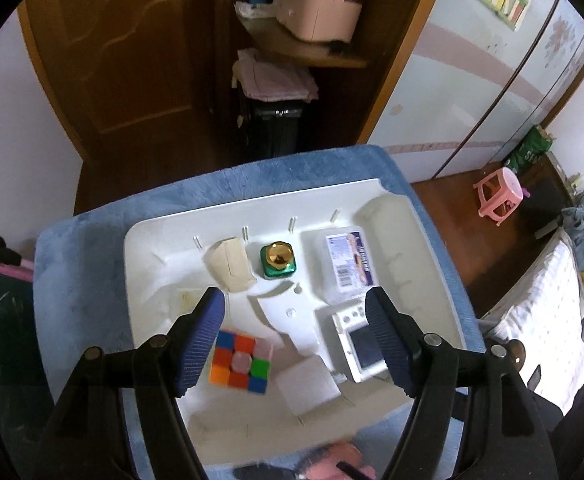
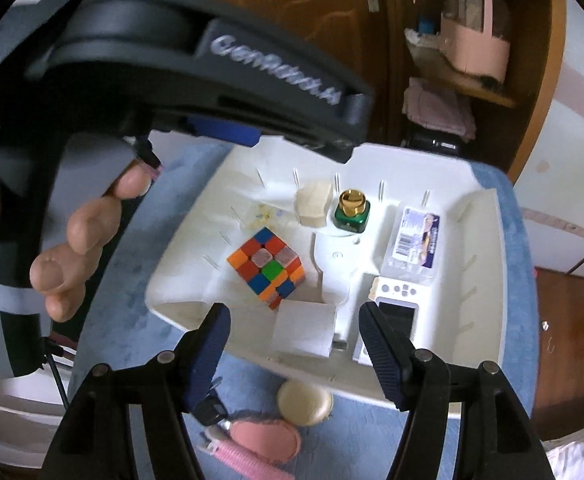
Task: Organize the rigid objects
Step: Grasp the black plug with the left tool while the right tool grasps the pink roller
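The white tray (image 1: 151, 248) sits on a blue plush surface (image 1: 79, 248) and fills the middle of both views. In it, the colourful puzzle cube (image 1: 239, 362) lies at lower left, a white box (image 1: 308, 386) just right of it, and a white device with a screen (image 1: 362, 344) further right. Along the upper row stand a beige block (image 1: 231, 266), a green bottle with a gold cap (image 1: 277, 260) and a clear labelled case (image 1: 348, 266). The left claw (image 1: 296, 344) hangs open above the tray, gripping nothing. The right claw (image 2: 296, 344) is likewise open and empty. A cream round compact (image 2: 304, 403) and a pink comb (image 2: 243, 460) lie below the tray in the right wrist view.
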Available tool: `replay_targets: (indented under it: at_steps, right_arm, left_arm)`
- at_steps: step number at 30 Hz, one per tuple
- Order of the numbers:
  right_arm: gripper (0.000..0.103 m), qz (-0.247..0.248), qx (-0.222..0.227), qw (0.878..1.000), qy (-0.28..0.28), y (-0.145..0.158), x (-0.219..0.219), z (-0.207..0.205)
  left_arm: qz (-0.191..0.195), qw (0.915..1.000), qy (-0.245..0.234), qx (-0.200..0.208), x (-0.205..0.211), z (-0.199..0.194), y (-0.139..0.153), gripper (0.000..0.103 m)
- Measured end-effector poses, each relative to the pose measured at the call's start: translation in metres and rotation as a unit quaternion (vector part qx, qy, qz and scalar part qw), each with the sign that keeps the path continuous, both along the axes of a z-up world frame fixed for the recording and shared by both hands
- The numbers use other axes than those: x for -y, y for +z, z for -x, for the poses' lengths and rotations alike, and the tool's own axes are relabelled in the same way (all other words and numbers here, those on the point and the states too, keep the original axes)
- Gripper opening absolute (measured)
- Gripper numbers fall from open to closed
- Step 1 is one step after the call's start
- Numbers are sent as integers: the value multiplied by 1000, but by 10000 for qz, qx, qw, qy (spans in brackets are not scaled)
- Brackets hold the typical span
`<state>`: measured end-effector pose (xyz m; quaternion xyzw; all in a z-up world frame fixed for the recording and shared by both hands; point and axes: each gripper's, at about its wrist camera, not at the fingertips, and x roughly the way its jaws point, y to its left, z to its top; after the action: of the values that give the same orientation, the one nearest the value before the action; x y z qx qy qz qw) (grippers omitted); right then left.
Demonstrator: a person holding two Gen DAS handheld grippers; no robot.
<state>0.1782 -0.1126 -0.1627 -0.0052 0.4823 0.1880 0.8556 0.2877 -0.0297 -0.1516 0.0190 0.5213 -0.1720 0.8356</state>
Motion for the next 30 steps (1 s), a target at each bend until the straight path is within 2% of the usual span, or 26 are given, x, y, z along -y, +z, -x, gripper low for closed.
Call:
replay_targets:
  at_steps: [8, 16, 24, 30]
  right_arm:
    - [68, 47, 417, 9990, 149, 32, 9, 52]
    - [68, 113, 599, 9976, 321, 40, 16, 94]
    - [68, 340, 556, 9966, 500, 19, 21, 120]
    - [68, 692, 493, 9932, 800, -17, 15, 134]
  left_arm:
    - [154, 9991, 103, 380, -6, 57, 40, 76]
    - [243, 9974, 249, 632, -12, 113, 58, 76]
    - [307, 9968, 508, 543, -22, 147, 44, 76]
    - [301, 9965, 702, 330, -29, 173, 14, 76]
